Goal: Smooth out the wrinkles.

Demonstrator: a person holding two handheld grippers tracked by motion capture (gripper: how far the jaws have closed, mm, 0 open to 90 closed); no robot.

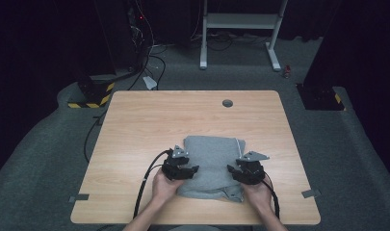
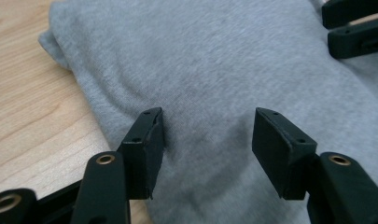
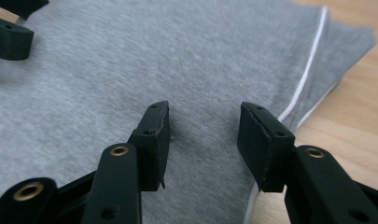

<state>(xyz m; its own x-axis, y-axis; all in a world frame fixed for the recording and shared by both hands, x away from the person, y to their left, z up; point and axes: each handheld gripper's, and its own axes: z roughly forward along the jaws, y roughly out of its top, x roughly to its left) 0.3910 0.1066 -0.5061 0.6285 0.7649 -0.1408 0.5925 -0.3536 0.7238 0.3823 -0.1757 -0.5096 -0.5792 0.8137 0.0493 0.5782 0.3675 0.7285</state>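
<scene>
Grey folded knit garment with white seam line [image 1: 211, 166] lies on light wooden bench [image 1: 149, 120], near person's edge, already compact rectangle. Judgement: folding mostly done; maybe one more fold or smoothing left. Left gripper [image 1: 189, 170] at garment's left side, right gripper [image 1: 234, 169] at right side. Fingers of both released, spread apart, nothing pinched. Fabric lies flat below and between fingers [image 2: 147, 140], [image 3: 154, 135]; contact with cloth cannot tell.
</scene>
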